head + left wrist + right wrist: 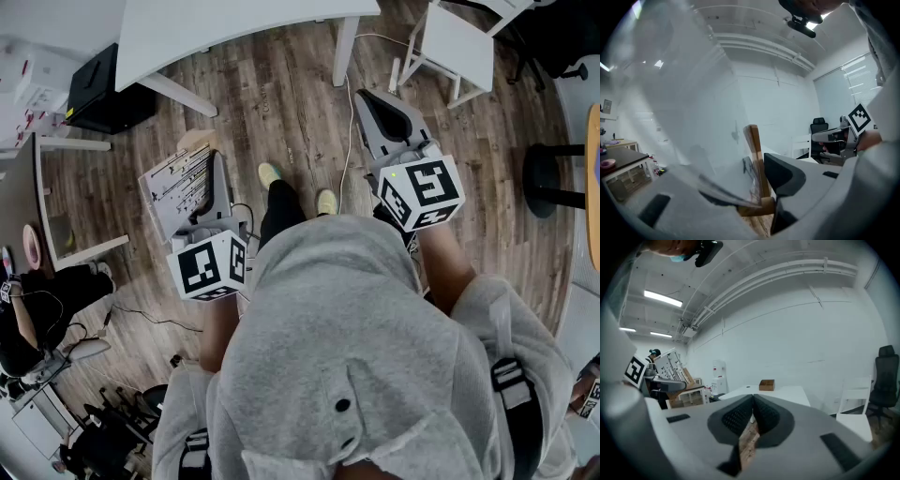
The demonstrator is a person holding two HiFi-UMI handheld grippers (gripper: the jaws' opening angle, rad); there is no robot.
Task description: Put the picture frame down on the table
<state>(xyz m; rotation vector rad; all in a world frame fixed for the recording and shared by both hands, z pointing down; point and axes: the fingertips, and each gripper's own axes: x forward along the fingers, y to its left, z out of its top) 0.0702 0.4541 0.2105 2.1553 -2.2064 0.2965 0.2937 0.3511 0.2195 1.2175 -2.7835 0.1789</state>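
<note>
Wooden and pale-faced, the picture frame [176,187] is off the table, held in the air over the plank floor [281,103] in the left gripper [216,183]. It hangs on the person's side of the white desk [234,33], short of the desk's near edge and closer to its left corner than to its right. In the head view the frame stands tilted, its white face with rows of dark marks turned up and to the left, and its lower edge sits down in the gripper. The left gripper view shows the grip closely. The jaws pinch the frame's wooden border [757,161] near a lower corner, with the dark right pad [783,173] pressed against the wood. The frame's glossy face fills the left of that view as a blur and covers the other jaw. The right gripper [375,108] is well apart from the frame, out over the floor below the desk's right corner. Its own view shows the two ribbed pads [736,417] pressed together with nothing between them. Past them in that view lies the desk top, and a small wooden box [766,385] sits near its far edge. A grey hoodie [356,356] fills the bottom of the head view.
</note>
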